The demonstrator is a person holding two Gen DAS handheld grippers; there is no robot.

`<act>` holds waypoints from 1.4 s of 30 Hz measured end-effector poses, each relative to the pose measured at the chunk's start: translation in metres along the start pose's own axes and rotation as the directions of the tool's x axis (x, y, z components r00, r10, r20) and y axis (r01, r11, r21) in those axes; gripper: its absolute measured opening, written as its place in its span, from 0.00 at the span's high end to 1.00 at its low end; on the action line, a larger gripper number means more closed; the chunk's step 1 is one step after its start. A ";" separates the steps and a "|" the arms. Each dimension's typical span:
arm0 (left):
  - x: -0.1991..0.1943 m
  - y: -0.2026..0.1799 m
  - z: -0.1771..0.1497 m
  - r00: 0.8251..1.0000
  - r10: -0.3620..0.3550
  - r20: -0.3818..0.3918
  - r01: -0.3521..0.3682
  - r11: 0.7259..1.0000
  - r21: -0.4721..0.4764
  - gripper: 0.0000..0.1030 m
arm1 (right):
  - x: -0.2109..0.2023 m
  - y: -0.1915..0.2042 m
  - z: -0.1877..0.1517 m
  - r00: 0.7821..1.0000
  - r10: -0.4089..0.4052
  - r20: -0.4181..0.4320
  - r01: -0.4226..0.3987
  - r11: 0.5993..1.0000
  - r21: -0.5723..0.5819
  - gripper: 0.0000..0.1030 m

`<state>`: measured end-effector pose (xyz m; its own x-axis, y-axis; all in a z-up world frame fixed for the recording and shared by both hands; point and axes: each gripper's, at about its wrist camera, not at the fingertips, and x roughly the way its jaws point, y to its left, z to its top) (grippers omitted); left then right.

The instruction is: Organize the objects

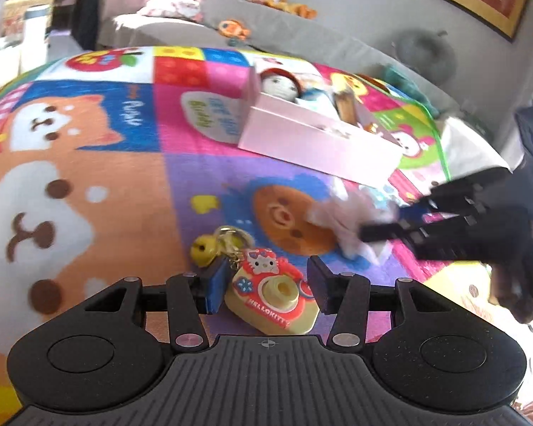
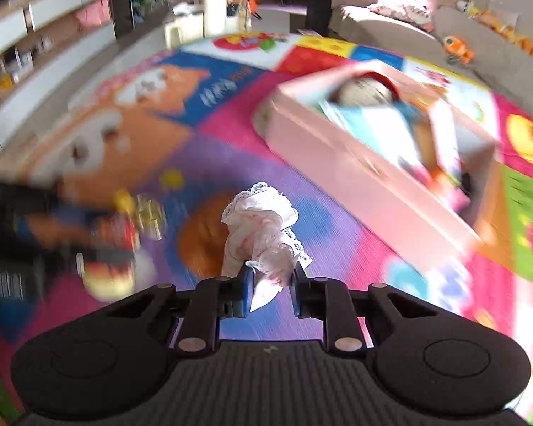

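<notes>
A red and yellow Hello Kitty toy camera [image 1: 272, 293] with a keychain and yellow bell [image 1: 203, 248] lies on the colourful play mat between the fingers of my left gripper [image 1: 266, 284], which is open around it. My right gripper [image 2: 270, 285] is shut on a white lacy doll garment [image 2: 263, 227] and holds it above the mat; it also shows in the left wrist view [image 1: 348, 220], with the right gripper [image 1: 380, 230] beside it. A pink box [image 1: 319, 142] holding a doll [image 1: 280, 83] sits further back, blurred in the right wrist view [image 2: 366, 174].
The play mat [image 1: 89, 142] covers the floor. A grey sofa [image 1: 302, 25] with plush toys runs behind the box. Shelves [image 2: 35, 35] and a white bottle [image 2: 215, 10] stand at the far left. A dark sleeve [image 1: 529, 195] is at the right.
</notes>
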<state>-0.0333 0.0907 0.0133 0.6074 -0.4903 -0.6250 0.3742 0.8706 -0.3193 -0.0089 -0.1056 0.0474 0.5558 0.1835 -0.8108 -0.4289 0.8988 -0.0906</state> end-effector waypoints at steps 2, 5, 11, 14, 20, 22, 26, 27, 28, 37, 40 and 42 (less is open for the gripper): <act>0.000 -0.006 0.000 1.000 0.007 -0.008 -0.006 1.000 0.025 0.49 | -0.007 -0.004 -0.019 0.999 -0.053 -0.012 0.053 0.998 -0.032 0.78; -0.009 -0.014 0.000 0.999 0.034 0.003 -0.034 0.998 0.060 0.52 | -0.015 -0.007 -0.033 0.987 -0.159 0.022 0.160 0.985 -0.056 0.49; -0.028 -0.011 -0.004 0.996 0.087 -0.031 -0.086 0.996 0.033 0.52 | -0.021 -0.012 -0.033 0.987 -0.104 0.120 0.104 0.995 0.005 0.16; -0.031 -0.008 -0.007 0.993 0.097 -0.069 -0.099 0.995 -0.029 0.52 | -0.018 -0.007 -0.035 0.986 -0.081 0.144 0.083 0.996 -0.009 0.16; -0.014 -0.017 -0.001 0.992 0.048 -0.113 -0.059 0.994 -0.097 0.52 | -0.018 -0.010 -0.048 0.982 -0.063 0.177 0.061 0.998 0.020 0.09; -0.001 -0.021 0.008 0.992 0.066 -0.111 -0.077 0.992 -0.099 0.52 | -0.012 -0.013 -0.053 0.982 -0.075 0.174 0.069 0.997 0.044 0.09; 0.022 -0.028 0.023 0.989 0.105 -0.101 -0.115 0.989 -0.091 0.50 | -0.009 -0.017 -0.067 0.977 -0.104 0.187 0.092 0.993 0.073 0.02; 0.027 -0.031 0.026 0.989 0.114 -0.098 -0.122 0.989 -0.080 0.50 | -0.009 -0.019 -0.070 0.975 -0.107 0.192 0.094 0.993 0.078 0.01; 0.031 -0.033 0.028 0.988 0.118 -0.097 -0.125 0.990 -0.066 0.50 | -0.009 -0.020 -0.073 0.975 -0.104 0.198 0.089 0.993 0.084 0.00; 0.045 -0.036 0.040 0.988 0.138 -0.065 -0.144 0.986 -0.089 0.55 | -0.015 -0.030 -0.070 0.972 -0.051 0.230 0.019 0.990 0.137 0.07; 0.048 -0.036 0.042 0.989 0.135 -0.063 -0.139 0.987 -0.081 0.53 | -0.012 -0.029 -0.064 0.967 -0.133 0.219 0.115 0.989 0.091 0.08; 0.047 -0.034 0.042 0.989 0.133 -0.063 -0.137 0.988 -0.070 0.53 | -0.009 -0.035 -0.060 0.943 -0.251 0.220 0.241 0.968 0.072 0.08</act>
<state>0.0116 0.0368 0.0246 0.6062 -0.3668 -0.7057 0.2370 0.9303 -0.2800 -0.0419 -0.1630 0.0232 0.7882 0.0348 -0.6145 -0.2296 0.9430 -0.2411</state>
